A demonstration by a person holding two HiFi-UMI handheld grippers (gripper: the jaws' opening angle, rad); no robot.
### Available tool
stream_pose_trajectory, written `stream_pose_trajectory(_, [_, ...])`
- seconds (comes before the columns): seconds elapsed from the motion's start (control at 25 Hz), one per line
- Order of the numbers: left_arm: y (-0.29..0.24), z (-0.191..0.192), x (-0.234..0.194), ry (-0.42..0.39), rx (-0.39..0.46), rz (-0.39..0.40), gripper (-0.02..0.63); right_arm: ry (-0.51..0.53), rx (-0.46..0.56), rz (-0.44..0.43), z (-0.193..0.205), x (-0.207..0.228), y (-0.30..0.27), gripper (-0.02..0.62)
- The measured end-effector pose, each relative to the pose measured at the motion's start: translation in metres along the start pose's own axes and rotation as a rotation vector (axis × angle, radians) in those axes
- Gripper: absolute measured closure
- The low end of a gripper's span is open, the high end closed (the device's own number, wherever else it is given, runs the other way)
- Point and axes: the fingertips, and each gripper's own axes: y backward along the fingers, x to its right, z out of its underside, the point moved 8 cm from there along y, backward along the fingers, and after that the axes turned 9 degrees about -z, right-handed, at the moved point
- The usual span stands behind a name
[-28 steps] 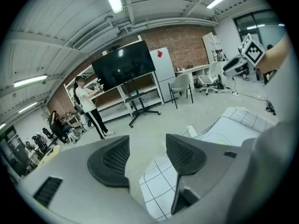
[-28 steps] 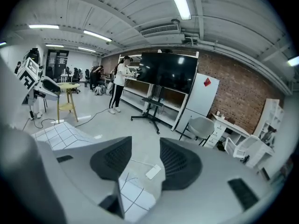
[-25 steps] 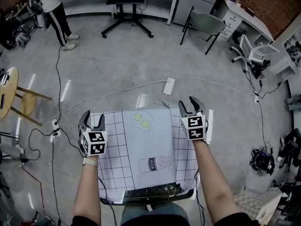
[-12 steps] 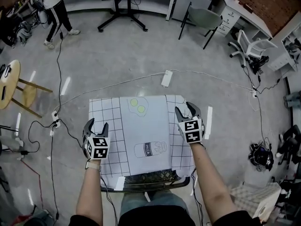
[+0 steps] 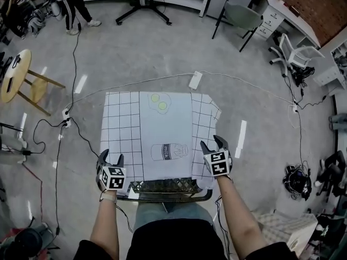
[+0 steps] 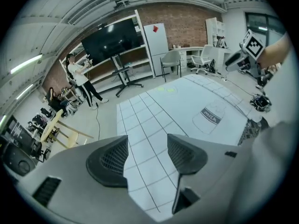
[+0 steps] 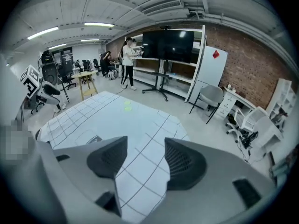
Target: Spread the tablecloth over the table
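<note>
White grid-printed tablecloth [image 5: 162, 129] lies spread ahead of the left gripper [image 5: 110, 157] and right gripper [image 5: 215, 141], its near corners by their tips. Both forearms [image 5: 105, 221] reach forward, grippers angled down, jaws just opened wide, pinching nothing.

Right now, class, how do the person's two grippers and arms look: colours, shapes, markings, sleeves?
The left gripper and right gripper are grey, each with two curved jaws lined with dark ribbed pads and a cube of black-and-white square markers. Forearms are bare; dark short sleeves show.
</note>
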Motion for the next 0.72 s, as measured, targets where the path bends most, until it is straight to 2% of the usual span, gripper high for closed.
stream_pose_trajectory(0.16, [0.019, 0.044, 0.014, 0.018, -0.064, 0.008, 0.345, -0.014, -0.051, -0.032, 0.038, -0.023, 0.012, 0.351])
stream_pose_trajectory(0.36, [0.026, 0.099, 0.011, 0.000, -0.126, 0.018, 0.345, 0.001, -0.096, -0.066, 0.063, -0.067, 0.008, 0.351])
stream_pose_trajectory(0.56, [0.027, 0.152, -0.003, 0.054, -0.170, 0.060, 0.339, 0.047, -0.113, -0.116, 0.059, -0.130, -0.008, 0.341])
stream_pose_trajectory(0.72, [0.026, 0.186, -0.012, 0.045, -0.178, 0.111, 0.330, 0.110, -0.112, -0.182, 0.044, -0.194, -0.023, 0.341])
